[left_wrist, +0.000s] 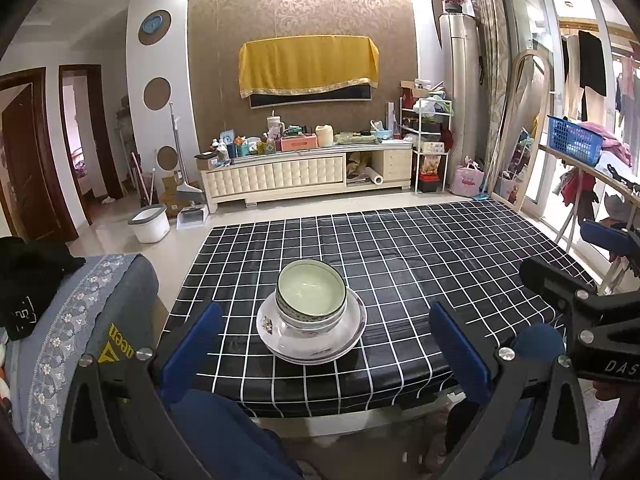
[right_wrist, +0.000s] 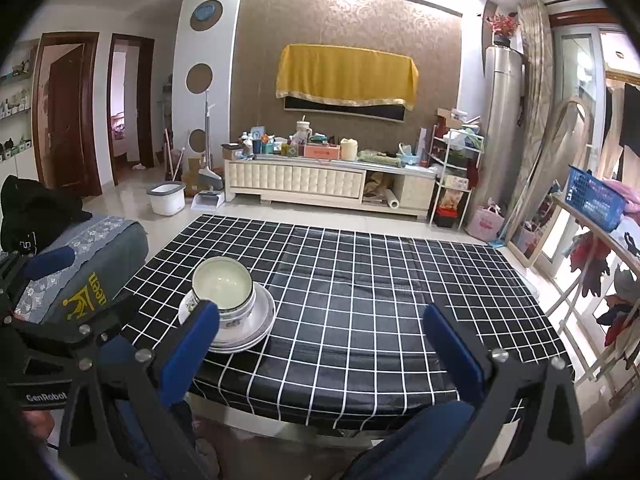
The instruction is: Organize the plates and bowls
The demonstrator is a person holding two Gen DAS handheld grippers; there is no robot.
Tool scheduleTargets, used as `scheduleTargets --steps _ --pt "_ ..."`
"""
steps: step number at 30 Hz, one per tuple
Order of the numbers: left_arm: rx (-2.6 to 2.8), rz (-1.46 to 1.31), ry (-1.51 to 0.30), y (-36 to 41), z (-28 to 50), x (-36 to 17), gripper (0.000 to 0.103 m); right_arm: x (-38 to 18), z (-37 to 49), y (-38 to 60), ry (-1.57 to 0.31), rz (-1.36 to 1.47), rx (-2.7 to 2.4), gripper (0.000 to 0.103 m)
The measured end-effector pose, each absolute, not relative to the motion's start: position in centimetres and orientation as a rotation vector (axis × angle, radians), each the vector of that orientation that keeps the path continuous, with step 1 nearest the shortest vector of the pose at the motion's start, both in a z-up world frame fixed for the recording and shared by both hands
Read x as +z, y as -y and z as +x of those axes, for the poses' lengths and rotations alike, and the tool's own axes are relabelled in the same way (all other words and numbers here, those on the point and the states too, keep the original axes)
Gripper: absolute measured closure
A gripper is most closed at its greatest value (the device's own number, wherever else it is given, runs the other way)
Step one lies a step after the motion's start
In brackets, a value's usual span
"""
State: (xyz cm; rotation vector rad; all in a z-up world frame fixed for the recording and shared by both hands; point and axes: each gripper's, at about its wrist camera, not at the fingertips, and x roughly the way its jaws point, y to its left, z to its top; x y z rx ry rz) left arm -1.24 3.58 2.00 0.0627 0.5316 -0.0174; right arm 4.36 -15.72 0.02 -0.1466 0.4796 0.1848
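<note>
- Blue-padded fingers of the left gripper (left_wrist: 326, 344) fill the bottom of the left wrist view, spread wide and holding nothing; the dish stack sits on the table beyond them, centred in the gap, with neither pad touching it.
- Across the right wrist view the right gripper (right_wrist: 320, 344) is likewise wide apart and empty; its left pad (right_wrist: 192, 344) overlaps the stack in the picture, though contact cannot be judged.
- Black tablecloth with a white grid (left_wrist: 440, 260) covers the table; the near edge runs just beyond the fingertips, and the whole right and far part of the cloth is open surface.
- Left of the table stands a grey-blue covered seat (left_wrist: 80, 320) with floral trim and yellow print, partly readable as "ueen".
- Along the far wall is a cream cabinet (left_wrist: 304, 176) crowded with small items, below a yellow cloth (left_wrist: 308, 66).
- Writing on the tools: "GenRobot" on the left gripper's body (right_wrist: 46, 397) seen from the right wrist, and "DAS" on the right gripper's body (left_wrist: 620, 366) seen from the left wrist.
- Plates (left_wrist: 348, 340), white and stacked, lie near the table's front-left edge.
- Bowls (left_wrist: 312, 292) are nested on the plates, upright, pale green inside with a dark patterned rim band.
</note>
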Motion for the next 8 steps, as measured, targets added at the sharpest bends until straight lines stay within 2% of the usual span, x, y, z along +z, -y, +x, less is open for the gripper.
scheduleTargets --steps 8 --pt "-0.016 0.065 -0.529 -3.62 -1.39 2.03 0.001 -0.01 4.14 15.57 -0.479 -0.146 0.182 0.000"
